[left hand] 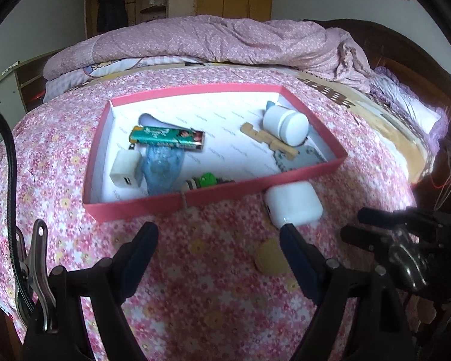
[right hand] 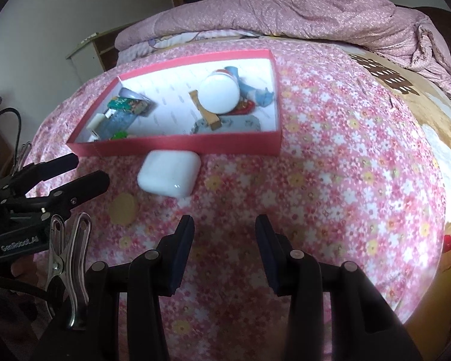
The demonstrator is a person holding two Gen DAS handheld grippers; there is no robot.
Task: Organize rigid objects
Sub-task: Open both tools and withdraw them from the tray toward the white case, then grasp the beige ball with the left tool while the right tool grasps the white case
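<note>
Open floral bed [right hand: 330, 165] lies clear toward its near edge. The red box [left hand: 177, 203] wall bars passage beyond; a white case [right hand: 168, 177] touches that wall, and a tan disc [right hand: 122, 207] lies just nearer, leaving narrow gaps.

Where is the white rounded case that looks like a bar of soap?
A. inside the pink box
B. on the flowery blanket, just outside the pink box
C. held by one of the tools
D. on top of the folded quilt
B: the white rounded case lies on the flowery blanket right against the near wall of the pink box, and neither tool grips it.
</note>
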